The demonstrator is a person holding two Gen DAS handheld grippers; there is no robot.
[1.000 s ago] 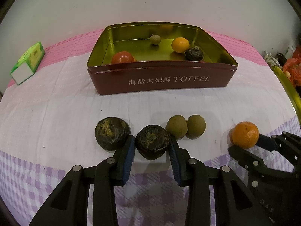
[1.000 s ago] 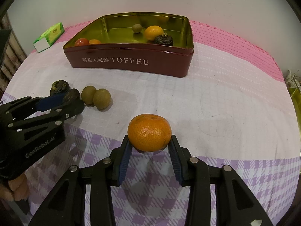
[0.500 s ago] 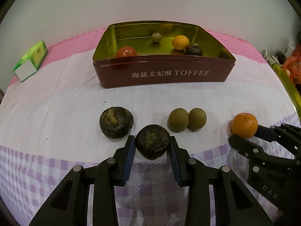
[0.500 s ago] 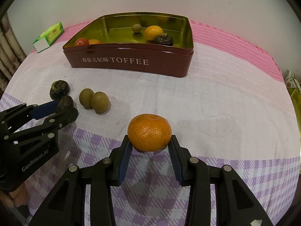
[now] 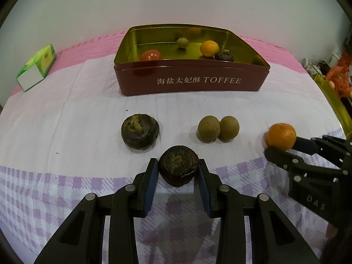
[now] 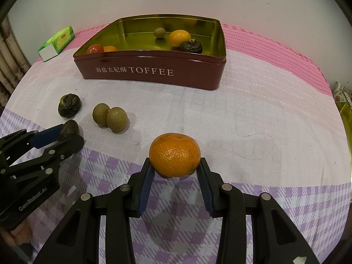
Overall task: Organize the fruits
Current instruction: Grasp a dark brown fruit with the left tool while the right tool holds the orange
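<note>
Your left tool (image 5: pixel 177 171) is pointing steeply down at the table (image 5: pixel 66 118), its blue pads clamping a dark fruit (image 5: pixel 178 168) from both sides. In the right wrist view the same tool (image 6: pixel 66 135) is reaching in from the left edge, a bit of your hand (image 6: pixel 17 234) showing beneath it. A second dark fruit (image 5: pixel 140 131) is lying just beyond and to the left of the held one, apart from it. Further right, two green fruits (image 5: pixel 217 128) are sitting on the cloth, touching each other.

Your right tool (image 6: pixel 175 171) is also tilting steeply down, and its pads are gripping an orange (image 6: pixel 175 154) on either side. From the left wrist view that tool (image 5: pixel 283 147) is coming in from the right edge with the orange (image 5: pixel 281 136) at its tip.

Behind all this, the TOFFEE tin (image 5: pixel 191 81) is standing open on the table. Inside it, going left to right, a red fruit (image 5: pixel 151 55) is lying against the near wall with a small orange one (image 6: pixel 110 48) touching it, a small green fruit (image 5: pixel 182 42) is sitting towards the back, then a yellow-orange fruit (image 5: pixel 209 48), and a dark fruit (image 5: pixel 224 55) just beside it. A green box (image 5: pixel 37 67) is lying well to the left of the tin, on the pink strip of cloth.
</note>
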